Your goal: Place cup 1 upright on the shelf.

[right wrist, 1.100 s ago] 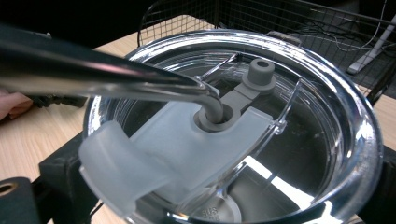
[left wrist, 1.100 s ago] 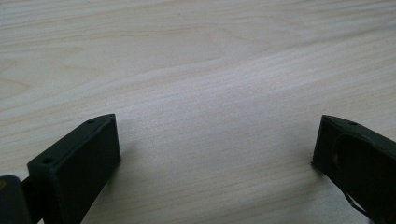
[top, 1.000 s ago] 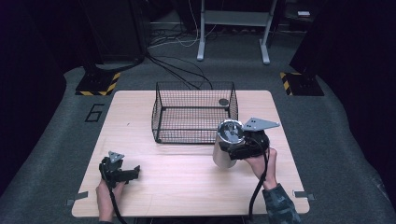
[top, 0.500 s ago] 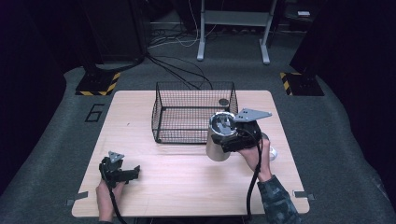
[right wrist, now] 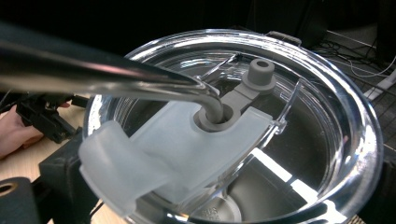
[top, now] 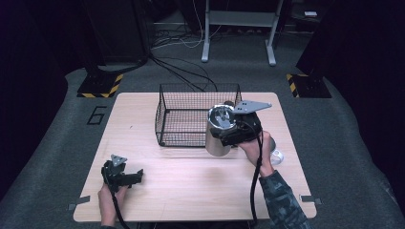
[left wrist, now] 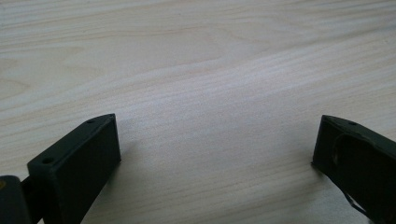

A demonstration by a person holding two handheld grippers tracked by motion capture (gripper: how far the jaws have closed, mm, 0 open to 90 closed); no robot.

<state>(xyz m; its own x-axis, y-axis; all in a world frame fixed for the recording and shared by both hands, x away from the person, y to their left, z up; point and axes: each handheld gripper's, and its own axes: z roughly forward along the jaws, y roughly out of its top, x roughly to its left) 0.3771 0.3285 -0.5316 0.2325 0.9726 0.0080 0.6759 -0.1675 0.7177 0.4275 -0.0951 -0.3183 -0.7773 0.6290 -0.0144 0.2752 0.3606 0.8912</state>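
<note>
The left hand-held gripper (top: pixel 125 176) lay low near the surface's front-left corner, its black jaws spread wide apart, the left hand (top: pixel 109 200) behind it. The right hand-held gripper (top: pixel 228 133) was raised near the right edge, jaws clamped, forearm (top: pixel 279 200) reaching from the front edge.

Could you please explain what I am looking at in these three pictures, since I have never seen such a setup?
A person at a wooden table holds a two-jaw tool in each hand. The high view looks down from above. The other two pictures come from cameras riding on each tool. The left tool rests open near the table's front edge, holding nothing. The right tool grips a steel tumbler with a clear lid and a metal straw, beside a black wire basket.
</note>
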